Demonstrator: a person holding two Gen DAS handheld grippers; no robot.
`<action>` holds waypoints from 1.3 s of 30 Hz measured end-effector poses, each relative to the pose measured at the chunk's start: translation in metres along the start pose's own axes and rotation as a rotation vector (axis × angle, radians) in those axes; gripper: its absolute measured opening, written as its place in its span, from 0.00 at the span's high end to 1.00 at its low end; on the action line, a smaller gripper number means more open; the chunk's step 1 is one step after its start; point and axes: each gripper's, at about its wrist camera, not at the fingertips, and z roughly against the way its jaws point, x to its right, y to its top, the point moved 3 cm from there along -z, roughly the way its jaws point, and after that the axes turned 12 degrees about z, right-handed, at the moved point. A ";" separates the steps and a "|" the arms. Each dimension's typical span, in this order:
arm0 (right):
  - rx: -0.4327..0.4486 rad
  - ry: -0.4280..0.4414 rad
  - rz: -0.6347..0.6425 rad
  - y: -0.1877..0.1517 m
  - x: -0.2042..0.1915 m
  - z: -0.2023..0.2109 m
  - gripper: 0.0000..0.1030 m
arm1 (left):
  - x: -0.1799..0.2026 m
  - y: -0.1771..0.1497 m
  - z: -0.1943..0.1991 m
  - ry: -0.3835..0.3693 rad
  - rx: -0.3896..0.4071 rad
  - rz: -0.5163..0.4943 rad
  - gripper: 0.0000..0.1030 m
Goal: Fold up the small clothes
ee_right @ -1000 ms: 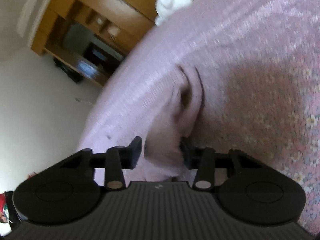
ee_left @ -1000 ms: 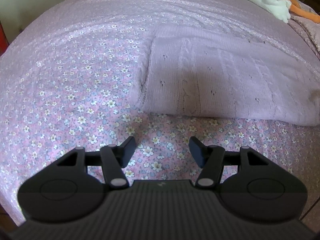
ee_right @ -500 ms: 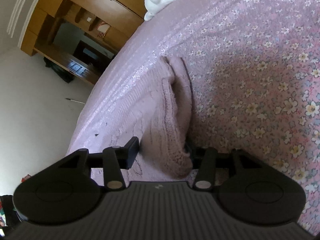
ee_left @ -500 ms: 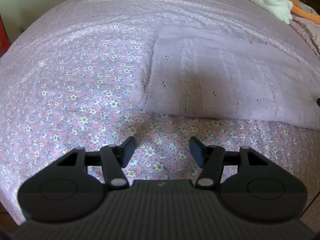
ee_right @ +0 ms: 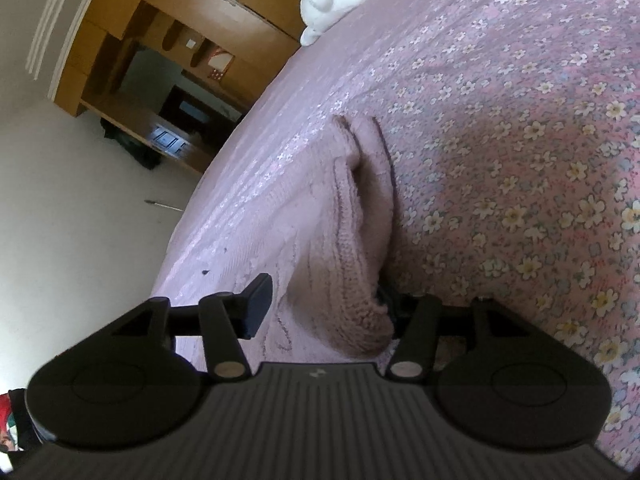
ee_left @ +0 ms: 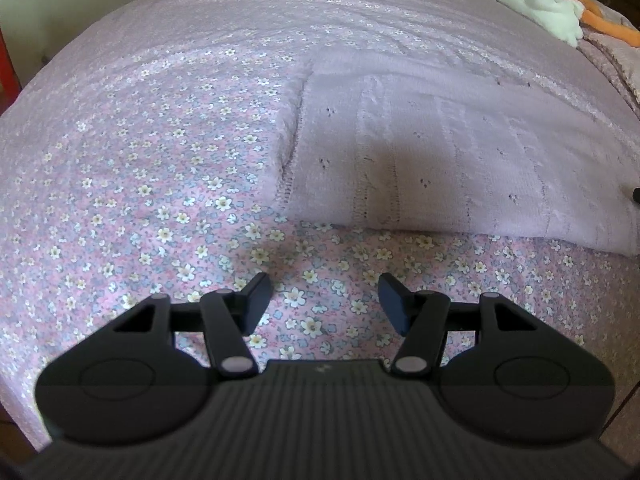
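Counting what lies before me, I find one folded sweater (ee_left: 460,168), one flowered bedspread (ee_left: 140,168) and one white plush toy (ee_left: 532,4) far off by the pillows, plus a wooden wardrobe (ee_right: 132,40) across the room. The sweater is soft lilac knit with ribbed columns and tiny eyelet holes, lying as a flat oblong on the thin, small-flowered cotton bedspread. My left gripper (ee_left: 324,300) hovers with jaws spread wide over bare bedspread just short of the sweater's near edge, while my right gripper (ee_right: 324,304) also stands spread, the sweater's thick rounded fold between its fingers (ee_right: 258,300), unpinched.
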 end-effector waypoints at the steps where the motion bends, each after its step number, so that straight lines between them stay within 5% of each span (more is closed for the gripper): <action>1: 0.001 -0.002 0.003 0.000 -0.001 0.000 0.41 | 0.000 0.000 0.000 0.001 0.000 0.000 0.40; 5: -0.012 0.003 0.014 0.002 -0.001 -0.004 0.41 | 0.000 0.000 0.000 0.003 -0.001 0.003 0.40; 8: -0.029 -0.031 -0.001 0.005 0.004 -0.007 0.63 | 0.000 -0.001 0.000 0.002 0.001 0.001 0.40; 12: 0.001 -0.032 0.005 0.009 -0.002 -0.004 0.70 | 0.000 0.000 0.000 0.004 0.000 -0.005 0.40; 29: 0.047 0.053 0.325 0.041 -0.136 -0.007 0.72 | -0.041 0.042 0.016 0.062 0.067 0.008 0.40; 39: -0.016 0.055 0.531 0.036 -0.211 -0.035 0.72 | -0.060 0.045 0.015 0.069 0.058 0.026 0.40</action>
